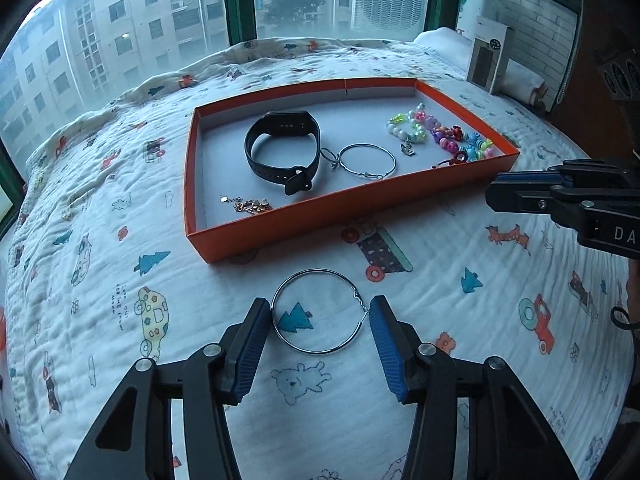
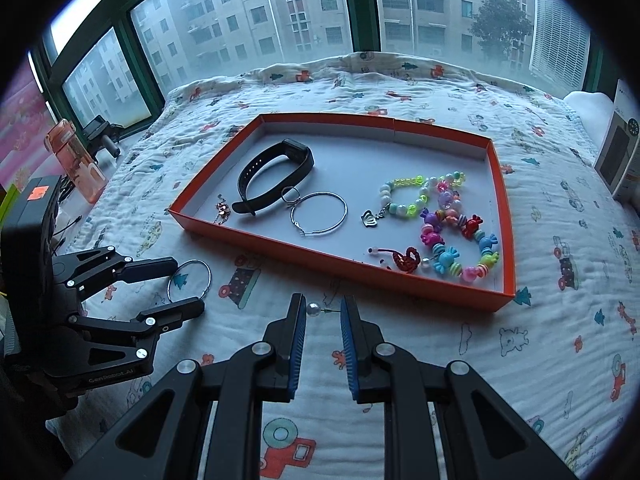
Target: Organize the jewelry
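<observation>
Bed with white cartoon-print quilted cotton cover (image 1: 120, 208); green-framed windows (image 2: 360, 8) behind, grey apartment blocks (image 1: 120, 32) outside, flat daylight.

Hoop earring (image 1: 319, 311) lies before the tray (image 1: 320, 216) (watch (image 1: 284, 151) inside)

Shiny metal hoop earring (image 1: 320, 312) on soft, crinkled cotton quilt (image 1: 100, 208).

A silver hoop earring (image 1: 319, 311) lies flat on the quilt, outside the orange tray (image 1: 256, 236).
</observation>
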Demonstrator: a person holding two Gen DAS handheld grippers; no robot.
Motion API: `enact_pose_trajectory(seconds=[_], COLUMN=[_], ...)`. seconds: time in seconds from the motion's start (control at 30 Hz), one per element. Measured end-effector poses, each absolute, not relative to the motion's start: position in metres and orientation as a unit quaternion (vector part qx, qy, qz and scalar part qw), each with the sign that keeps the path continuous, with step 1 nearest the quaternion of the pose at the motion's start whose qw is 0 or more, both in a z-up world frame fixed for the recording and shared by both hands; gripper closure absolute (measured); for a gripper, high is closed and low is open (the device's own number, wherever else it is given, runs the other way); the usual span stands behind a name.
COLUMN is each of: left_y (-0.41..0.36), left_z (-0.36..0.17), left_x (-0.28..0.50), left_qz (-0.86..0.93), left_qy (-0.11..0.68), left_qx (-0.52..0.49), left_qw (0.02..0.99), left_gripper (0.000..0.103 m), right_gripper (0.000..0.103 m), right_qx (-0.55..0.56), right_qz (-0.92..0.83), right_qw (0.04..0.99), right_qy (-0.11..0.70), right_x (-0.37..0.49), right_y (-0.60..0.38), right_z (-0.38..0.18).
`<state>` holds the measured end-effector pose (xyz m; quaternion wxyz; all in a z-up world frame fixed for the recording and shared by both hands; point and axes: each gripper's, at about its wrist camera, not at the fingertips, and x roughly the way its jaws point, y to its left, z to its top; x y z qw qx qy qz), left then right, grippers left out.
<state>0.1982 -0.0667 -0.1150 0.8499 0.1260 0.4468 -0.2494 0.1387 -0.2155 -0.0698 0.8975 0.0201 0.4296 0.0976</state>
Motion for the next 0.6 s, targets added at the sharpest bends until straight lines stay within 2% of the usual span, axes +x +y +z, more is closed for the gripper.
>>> enact_pose_trajectory(seconds=[0.23,0.6], left_y=[-0.061,-0.065], left_z=[-0.099,-0.029], left_x=[0.188,0.179], left_qz=[-0.240,-0.224], left_qy=[0.435,0.371], left_qx=[0.095,0.045], left_qw=[0.863,0.900], left_gripper=[0.049,0.049], right_gripper=[0.083,0.083], right_qx=[0.020,0.019], right_qz=[0.101,0.098], right_qw=[0.903,0.918], right_qy=[0.416,0.383], right_x=[0.132,0.126], right_y=[-0.218,-0.224], right_z=[-0.056,-0.029])
